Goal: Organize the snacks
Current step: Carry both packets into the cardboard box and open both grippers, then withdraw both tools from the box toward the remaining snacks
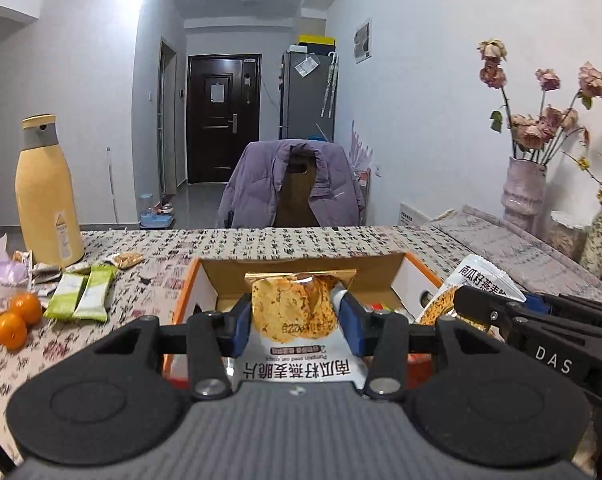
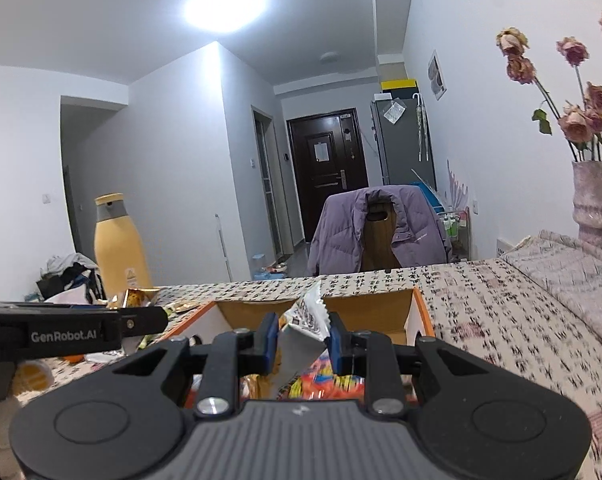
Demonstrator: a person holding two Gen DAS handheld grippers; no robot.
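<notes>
Now left gripper point(image 1: 296, 322) clamped on crisp packet point(image 1: 297, 312), right gripper point(image 2: 303, 340) pinching second packet point(image 2: 305, 326). Both packets above open box point(image 1: 415, 280). Green bars point(image 1: 81, 296), oranges point(image 1: 9, 320) at nine o'clock.

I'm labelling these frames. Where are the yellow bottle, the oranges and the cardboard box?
yellow bottle point(image 1: 47, 196): left wrist view, body.
oranges point(image 1: 11, 330): left wrist view, front fruit.
cardboard box point(image 1: 301, 270): left wrist view, back flap.

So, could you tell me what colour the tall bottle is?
Pale yellow bottle with a grey collar, clearest in the left wrist view.
</notes>
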